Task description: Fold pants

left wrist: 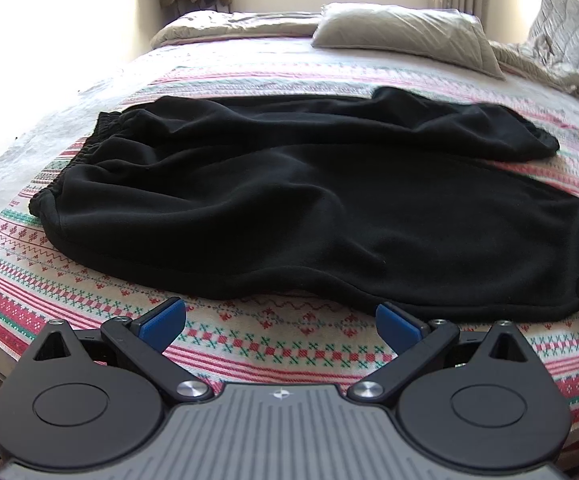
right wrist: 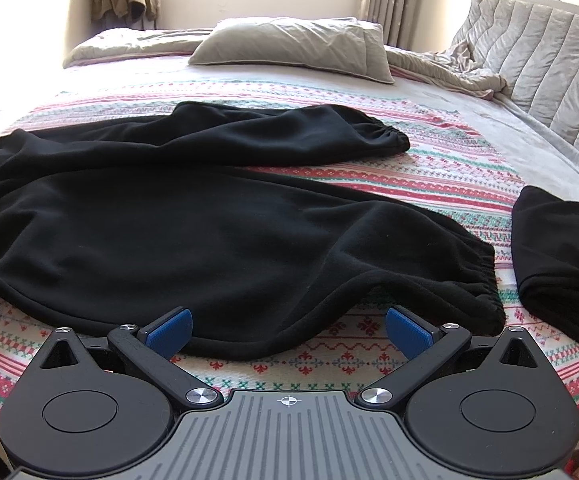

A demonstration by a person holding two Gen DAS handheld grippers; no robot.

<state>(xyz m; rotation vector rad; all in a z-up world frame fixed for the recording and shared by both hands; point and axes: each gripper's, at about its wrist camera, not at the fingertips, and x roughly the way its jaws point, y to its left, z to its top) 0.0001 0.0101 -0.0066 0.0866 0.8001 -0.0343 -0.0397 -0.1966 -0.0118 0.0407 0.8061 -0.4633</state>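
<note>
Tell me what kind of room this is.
Most likely a bedroom: the black pants lie spread on a bed with a patterned cover, a pillow sits at the far side, and a padded headboard stands at the right.

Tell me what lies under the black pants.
The black pants lie spread on a patterned blanket with red and green stripes, which shows all around them. Whether anything else sits beneath the fabric cannot be seen. Both grippers, left and right, hover open.

Left gripper (left wrist: 280,322) is level and low, jaws spread wide, blue pads (left wrist: 160,322) gripping nothing. Right gripper (right wrist: 287,326) sits alongside in the same pose, jaws wide apart, its blue pads (right wrist: 407,330) holding nothing either. Both point straight forward.
</note>
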